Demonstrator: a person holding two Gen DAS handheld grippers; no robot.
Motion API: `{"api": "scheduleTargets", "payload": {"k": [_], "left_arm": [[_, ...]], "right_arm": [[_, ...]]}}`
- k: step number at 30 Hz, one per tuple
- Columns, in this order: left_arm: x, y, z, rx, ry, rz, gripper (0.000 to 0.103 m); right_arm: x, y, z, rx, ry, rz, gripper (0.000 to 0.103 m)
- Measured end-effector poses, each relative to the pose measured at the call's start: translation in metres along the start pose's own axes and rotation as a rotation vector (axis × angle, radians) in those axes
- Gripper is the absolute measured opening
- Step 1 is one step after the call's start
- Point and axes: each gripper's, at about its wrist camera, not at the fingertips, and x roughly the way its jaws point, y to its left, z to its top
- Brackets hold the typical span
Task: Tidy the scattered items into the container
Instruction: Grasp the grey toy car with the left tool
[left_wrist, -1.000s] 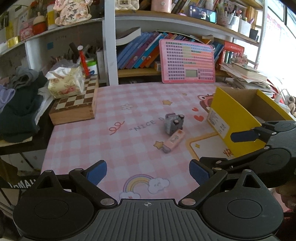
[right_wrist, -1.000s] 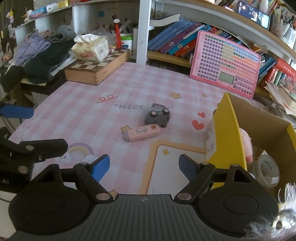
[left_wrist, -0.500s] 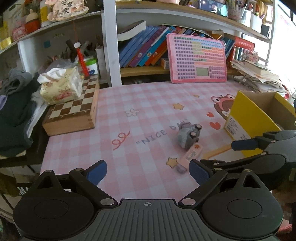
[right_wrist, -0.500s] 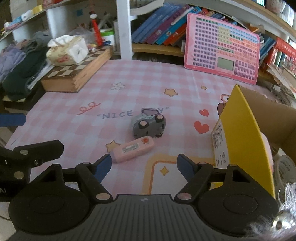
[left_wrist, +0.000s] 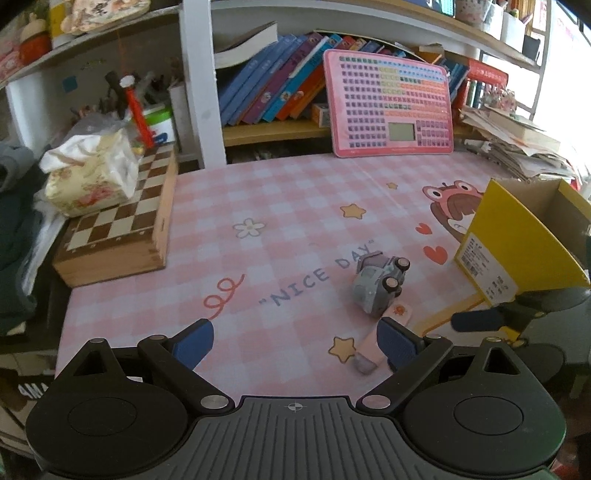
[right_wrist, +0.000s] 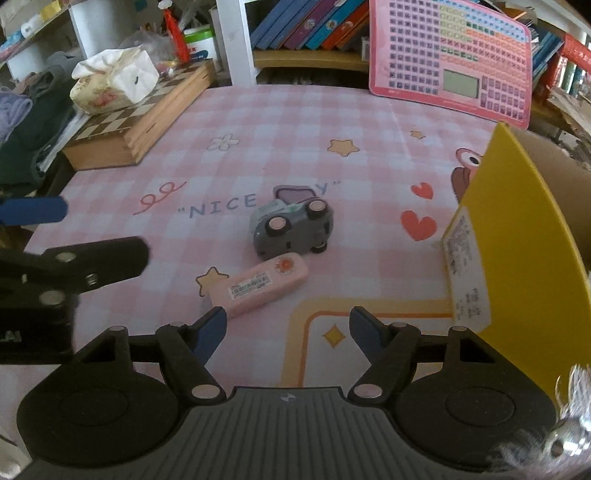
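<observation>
A grey toy car lies on its side on the pink checked mat, with a flat pink case just in front of it. Both also show in the left wrist view: the car and the case, partly hidden behind my left gripper's right finger. A yellow cardboard box stands open at the right, also in the left wrist view. My right gripper is open and empty, low over the mat, just right of the case. My left gripper is open and empty, left of the items.
A wooden chessboard box with a tissue pack sits at the mat's left edge. A pink keyboard toy leans on the bookshelf at the back. Clothes lie piled at far left. Papers are stacked behind the box.
Both grippers have moved forward and lower toward the car and case. The right gripper's left finger is now next to the case. Both stay open.
</observation>
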Motion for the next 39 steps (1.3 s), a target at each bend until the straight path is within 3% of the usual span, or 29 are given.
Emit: {"api": "scheduleTargets", "payload": {"k": [11,14,18,23,32,33,39], "left_arm": [[0.014,-0.006,0.023,0.05,0.006,-0.024,0.096],[0.022,-0.011,0.026,0.062,0.008,-0.046,0.096],[0.042,-0.024,0.031,0.088,0.018,-0.095,0.095],[0.074,-0.041,0.038,0.134,0.04,-0.164,0.088],[0.11,-0.05,0.037,0.161,0.106,-0.214,0.058],[0.111,-0.05,0.036,0.155,0.109,-0.229,0.049],[0.106,-0.041,0.034,0.117,0.096,-0.221,0.048]], "right_arm": [[0.024,0.015,0.011,-0.003,-0.028,0.02,0.068],[0.018,0.005,0.009,0.031,-0.032,-0.006,0.043],[0.015,-0.007,0.006,0.059,-0.014,-0.073,0.031],[0.017,-0.009,0.005,0.046,-0.014,-0.092,0.034],[0.023,-0.012,0.009,0.032,-0.038,-0.116,0.042],[0.024,-0.012,0.009,0.033,-0.041,-0.118,0.043],[0.028,-0.013,0.014,0.04,-0.051,-0.13,0.043]]}}
